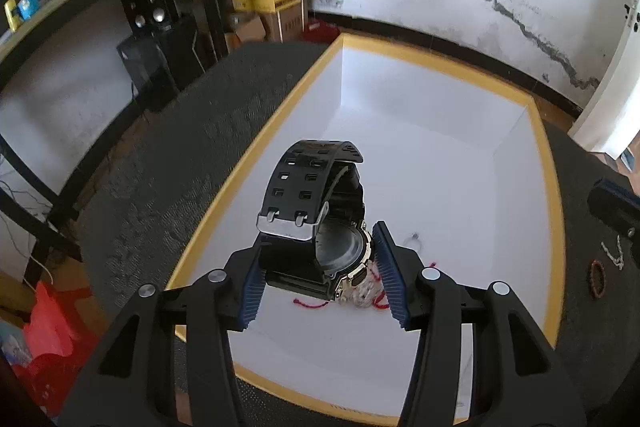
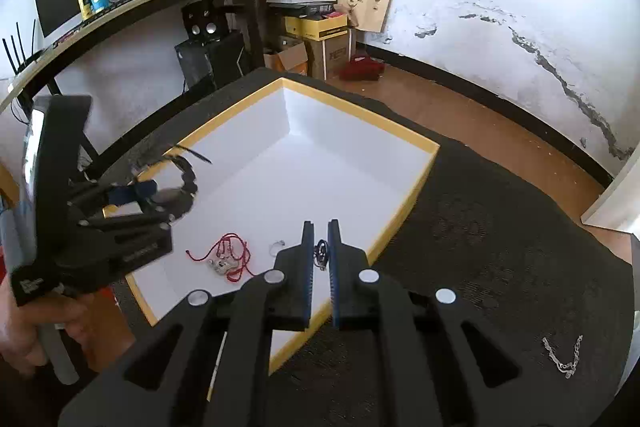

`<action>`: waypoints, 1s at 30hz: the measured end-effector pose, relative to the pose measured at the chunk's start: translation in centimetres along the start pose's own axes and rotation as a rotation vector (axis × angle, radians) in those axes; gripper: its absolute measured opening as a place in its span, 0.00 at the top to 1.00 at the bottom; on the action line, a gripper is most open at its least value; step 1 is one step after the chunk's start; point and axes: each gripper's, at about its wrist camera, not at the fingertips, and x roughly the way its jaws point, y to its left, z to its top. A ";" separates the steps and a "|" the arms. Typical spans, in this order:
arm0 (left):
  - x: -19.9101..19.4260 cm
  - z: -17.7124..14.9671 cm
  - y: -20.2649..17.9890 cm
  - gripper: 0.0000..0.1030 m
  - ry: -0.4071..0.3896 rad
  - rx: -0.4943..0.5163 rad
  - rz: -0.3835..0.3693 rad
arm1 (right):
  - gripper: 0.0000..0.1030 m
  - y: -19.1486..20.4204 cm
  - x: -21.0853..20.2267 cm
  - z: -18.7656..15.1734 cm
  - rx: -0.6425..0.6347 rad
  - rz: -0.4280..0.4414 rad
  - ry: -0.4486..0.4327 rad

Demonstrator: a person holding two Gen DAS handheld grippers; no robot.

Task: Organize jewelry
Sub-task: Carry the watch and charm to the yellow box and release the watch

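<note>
Gripped in the left tool [image 1: 320,275], a black watch [image 1: 316,219] with a gold-trimmed case hangs over the near left part of the white box [image 1: 440,155], its strap looping upward; the pads are spread only as wide as the watch. White lettering on that tool's body is too blurred to read. On the yellow-rimmed box's floor, from left to right, lie a red cord with a pale pendant [image 2: 224,259] and a small silver ring [image 2: 277,246]. Further right, the right tool [image 2: 320,251] is nearly shut on a small dark ornament [image 2: 321,254] above the box's near edge. On the dark worktop [image 2: 480,247], a silver chain [image 2: 564,357] and a reddish bead bracelet [image 1: 597,277] lie outside the box.
</note>
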 end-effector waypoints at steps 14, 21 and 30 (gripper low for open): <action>2.4 0.0 0.1 0.52 0.034 0.020 0.019 | 0.93 0.8 1.7 0.3 0.000 0.011 0.010; 2.2 -0.4 -0.6 0.51 0.032 0.029 0.025 | 0.93 0.7 1.6 0.4 0.005 0.010 0.005; 0.4 -0.4 -1.1 0.15 -0.038 0.044 0.054 | 0.93 0.8 1.8 0.6 0.012 0.005 0.003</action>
